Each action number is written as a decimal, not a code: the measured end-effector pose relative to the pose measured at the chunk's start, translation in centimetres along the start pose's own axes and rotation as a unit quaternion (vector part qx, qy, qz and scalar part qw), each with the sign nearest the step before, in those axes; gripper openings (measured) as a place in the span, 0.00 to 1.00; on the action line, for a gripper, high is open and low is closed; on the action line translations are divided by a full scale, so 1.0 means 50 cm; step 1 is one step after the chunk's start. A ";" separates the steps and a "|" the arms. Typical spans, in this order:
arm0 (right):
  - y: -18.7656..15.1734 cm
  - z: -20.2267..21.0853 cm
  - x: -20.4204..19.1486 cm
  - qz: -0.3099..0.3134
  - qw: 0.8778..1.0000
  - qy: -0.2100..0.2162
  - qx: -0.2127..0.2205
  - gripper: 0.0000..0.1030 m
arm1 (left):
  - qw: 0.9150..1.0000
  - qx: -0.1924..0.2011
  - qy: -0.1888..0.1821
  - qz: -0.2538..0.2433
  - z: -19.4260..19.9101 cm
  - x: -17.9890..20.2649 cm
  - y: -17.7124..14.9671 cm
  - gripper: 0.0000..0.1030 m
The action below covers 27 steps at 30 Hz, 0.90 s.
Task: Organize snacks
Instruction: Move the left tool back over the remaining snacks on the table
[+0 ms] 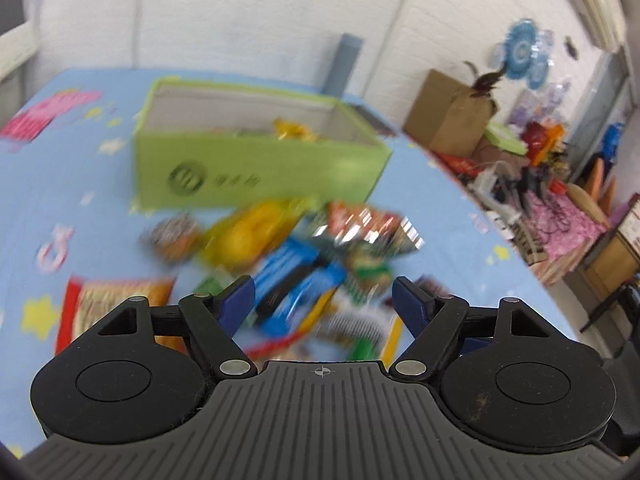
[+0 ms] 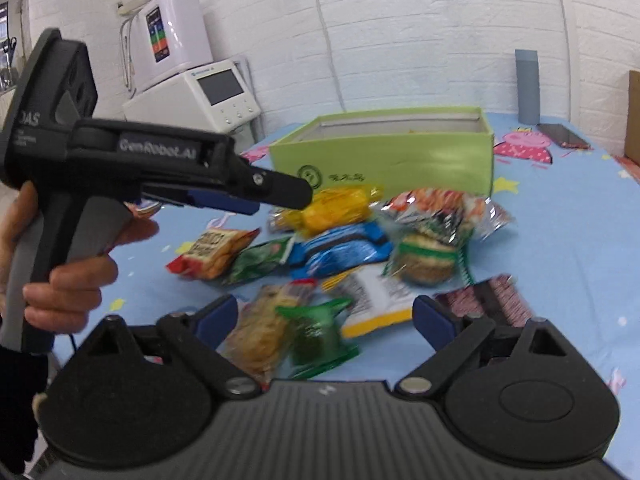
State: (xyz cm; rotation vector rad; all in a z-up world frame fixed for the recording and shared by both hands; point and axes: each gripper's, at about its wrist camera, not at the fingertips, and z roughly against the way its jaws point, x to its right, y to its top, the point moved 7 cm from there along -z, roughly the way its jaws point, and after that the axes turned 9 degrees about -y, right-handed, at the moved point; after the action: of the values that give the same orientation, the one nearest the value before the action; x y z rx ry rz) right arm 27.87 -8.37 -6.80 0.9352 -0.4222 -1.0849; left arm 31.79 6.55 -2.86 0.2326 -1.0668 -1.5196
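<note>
- Right wrist view: right gripper (image 2: 324,316) gapes empty over the green foil packet (image 2: 320,334); drop squarely before closing.
- Left gripper (image 1: 324,300), jaws apart and empty, hovers above the blue wrapper (image 1: 294,280).
- Beyond the pile waits the open lime-green cardboard box (image 2: 384,160).

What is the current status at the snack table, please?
Left gripper open, empty. Right gripper open, empty, above the snack pile. Green box behind the pile, one yellow packet inside. Nothing in the way.
</note>
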 end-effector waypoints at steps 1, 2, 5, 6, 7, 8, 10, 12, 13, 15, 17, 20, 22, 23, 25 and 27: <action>-0.016 0.006 -0.026 -0.001 1.000 0.018 -0.004 0.91 | 1.000 -0.003 0.003 0.014 0.011 -0.014 -0.023 0.61; -0.027 0.007 -0.048 0.003 0.999 0.035 -0.010 0.91 | 1.000 -0.008 0.003 0.027 0.020 -0.027 -0.040 0.59; -0.041 -0.006 -0.109 0.024 0.998 0.057 -0.020 0.91 | 0.998 -0.014 0.015 0.067 0.044 -0.075 -0.068 0.56; -0.041 -0.013 -0.125 0.032 0.997 0.066 -0.020 0.91 | 0.997 -0.011 0.023 0.074 0.055 -0.091 -0.071 0.55; -0.042 -0.023 -0.139 0.036 0.997 0.070 -0.024 0.91 | 0.997 -0.007 0.029 0.076 0.066 -0.101 -0.073 0.55; -0.043 -0.035 -0.145 0.036 0.997 0.065 -0.031 0.91 | 0.997 -0.004 0.029 0.073 0.073 -0.106 -0.073 0.55; -0.048 -0.058 -0.152 0.037 0.997 0.051 -0.040 0.91 | 0.998 -0.005 0.017 0.064 0.079 -0.107 -0.076 0.54; -0.051 -0.081 -0.153 0.041 0.997 0.034 -0.049 0.91 | 0.998 -0.014 -0.006 0.057 0.064 -0.099 -0.075 0.52; -0.054 -0.089 -0.154 0.044 0.997 0.030 -0.053 0.91 | 0.998 -0.024 -0.016 0.055 0.050 -0.093 -0.075 0.50; -0.059 -0.099 -0.154 0.048 0.997 0.033 -0.058 0.91 | 0.997 -0.051 -0.039 0.046 0.018 -0.080 -0.082 0.47; -0.063 -0.107 -0.160 0.057 0.996 0.027 -0.064 0.90 | 0.996 -0.071 -0.043 0.043 -0.005 -0.075 -0.090 0.44; -0.077 -0.099 -0.174 0.076 0.995 0.032 -0.063 0.90 | 0.994 -0.088 -0.047 0.037 -0.020 -0.071 -0.104 0.35; -0.080 -0.096 -0.181 0.084 0.994 0.031 -0.065 0.90 | 0.993 -0.093 -0.054 0.040 -0.017 -0.072 -0.113 0.34; -0.082 -0.095 -0.184 0.087 0.993 0.034 -0.065 0.90 | 0.993 -0.095 -0.059 0.037 -0.013 -0.072 -0.117 0.34; -0.085 -0.092 -0.194 0.094 0.992 0.052 -0.067 0.91 | 0.993 -0.098 -0.057 0.029 -0.007 -0.071 -0.124 0.35; -0.085 -0.087 -0.197 0.097 0.991 0.057 -0.068 0.90 | 0.994 -0.096 -0.044 0.029 -0.005 -0.073 -0.123 0.35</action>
State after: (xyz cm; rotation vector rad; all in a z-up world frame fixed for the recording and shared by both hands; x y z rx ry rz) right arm 24.18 1.62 -11.35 0.8127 -0.3330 -0.8670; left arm 28.75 8.81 -8.92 0.0009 -0.9810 -1.5807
